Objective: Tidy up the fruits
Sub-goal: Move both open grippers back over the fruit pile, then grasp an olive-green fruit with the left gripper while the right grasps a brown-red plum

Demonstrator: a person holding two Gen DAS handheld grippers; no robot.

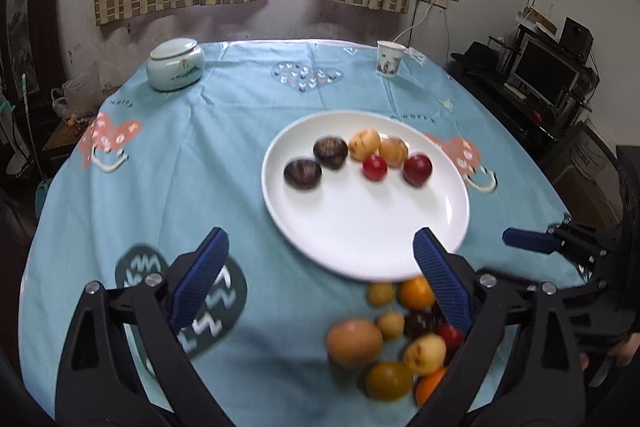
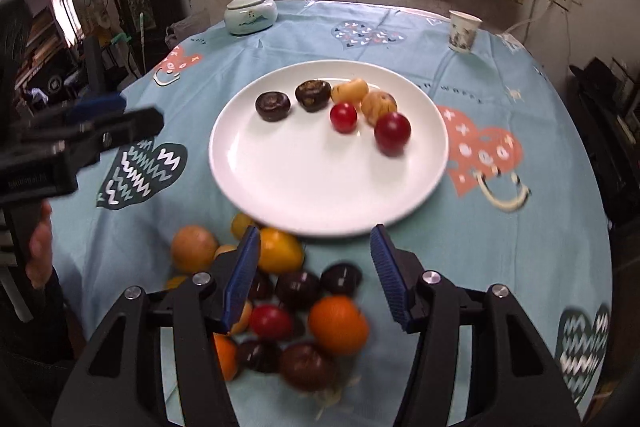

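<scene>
Under our right tool (image 2: 312, 263), its blue pads apart and empty, the loose fruit pile (image 2: 288, 299) lies on the bench just before the plate (image 2: 320, 187), nearer than to our wide-open left tool (image 1: 320, 267).

Left gripper (image 1: 320, 287) tilted downward, jaws spread wide, nothing between the blue pads (image 1: 200, 281). Right gripper (image 2: 312, 277) angled down more steeply, jaws partly apart, gripping nothing. Seen from the right wrist, left gripper at 9 o'clock, a hand (image 2: 40, 251) wrapped around its handle at 8 o'clock.
</scene>
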